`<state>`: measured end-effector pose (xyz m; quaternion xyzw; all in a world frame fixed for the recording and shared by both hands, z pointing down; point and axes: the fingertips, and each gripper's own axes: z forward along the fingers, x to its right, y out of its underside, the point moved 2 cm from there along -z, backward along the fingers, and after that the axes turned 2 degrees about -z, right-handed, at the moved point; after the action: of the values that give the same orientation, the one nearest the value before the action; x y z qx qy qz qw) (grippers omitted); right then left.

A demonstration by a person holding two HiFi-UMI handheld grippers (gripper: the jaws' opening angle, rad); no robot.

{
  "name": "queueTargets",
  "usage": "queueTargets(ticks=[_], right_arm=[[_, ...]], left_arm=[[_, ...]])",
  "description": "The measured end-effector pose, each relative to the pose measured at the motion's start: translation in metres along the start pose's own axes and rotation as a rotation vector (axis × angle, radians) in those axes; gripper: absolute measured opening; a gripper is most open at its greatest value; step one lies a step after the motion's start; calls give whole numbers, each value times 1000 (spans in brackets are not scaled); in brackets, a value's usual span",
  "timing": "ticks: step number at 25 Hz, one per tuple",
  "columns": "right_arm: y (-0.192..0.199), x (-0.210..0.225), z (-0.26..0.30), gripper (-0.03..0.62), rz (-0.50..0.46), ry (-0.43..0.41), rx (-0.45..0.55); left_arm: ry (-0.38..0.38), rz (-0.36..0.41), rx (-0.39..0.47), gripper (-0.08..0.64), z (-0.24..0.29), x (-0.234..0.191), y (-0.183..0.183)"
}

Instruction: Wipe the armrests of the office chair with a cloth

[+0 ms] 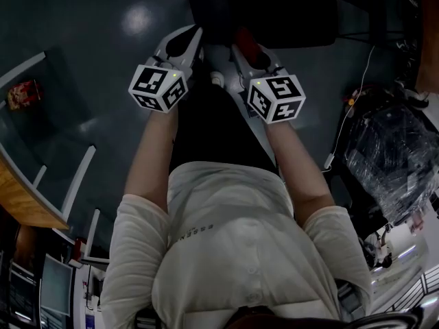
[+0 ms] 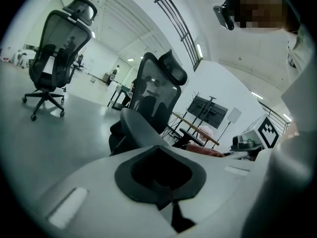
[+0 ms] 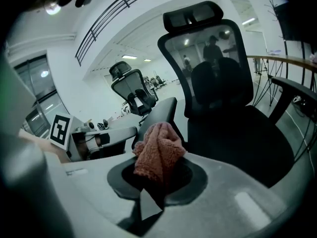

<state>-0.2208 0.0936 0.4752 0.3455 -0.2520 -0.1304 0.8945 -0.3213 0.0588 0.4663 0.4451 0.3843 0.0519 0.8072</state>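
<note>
A black mesh office chair (image 3: 223, 98) with a headrest stands right in front of me; its seat (image 1: 264, 9) is a dark shape at the top of the head view. Its near armrest (image 3: 161, 114) lies just beyond the pink cloth (image 3: 158, 150), its other armrest (image 3: 297, 90) at the far right. My right gripper (image 3: 156, 182) is shut on the bunched cloth (image 1: 245, 38), short of the armrest. My left gripper (image 2: 161, 182) is shut with nothing in it, level with the right gripper (image 1: 248, 46) and beside it. The same chair (image 2: 158, 90) and armrest (image 2: 136, 128) show ahead of it.
A second office chair (image 2: 57, 48) stands far off to the left on the grey floor. A table with a screen (image 2: 208, 110) is behind the chair. A plastic-wrapped bundle (image 1: 394, 156) and a white cable (image 1: 343, 129) lie to my right, a wooden desk (image 1: 27, 204) to my left.
</note>
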Motion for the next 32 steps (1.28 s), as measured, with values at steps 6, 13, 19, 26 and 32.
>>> queueTargets(ticks=[6, 13, 19, 26, 32], right_arm=[[22, -16, 1, 48, 30, -16, -22], [34, -53, 23, 48, 2, -107, -84], [33, -74, 43, 48, -34, -156, -100], [23, -69, 18, 48, -85, -148, -114], [-52, -54, -8, 48, -85, -98, 31]], left_arm=[[-2, -18, -4, 15, -1, -1, -1], [6, -36, 14, 15, 0, -2, 0], [23, -8, -20, 17, -4, -3, 6], [-20, 3, -21, 16, -26, -10, 3], [-35, 30, 37, 16, -37, -2, -36]])
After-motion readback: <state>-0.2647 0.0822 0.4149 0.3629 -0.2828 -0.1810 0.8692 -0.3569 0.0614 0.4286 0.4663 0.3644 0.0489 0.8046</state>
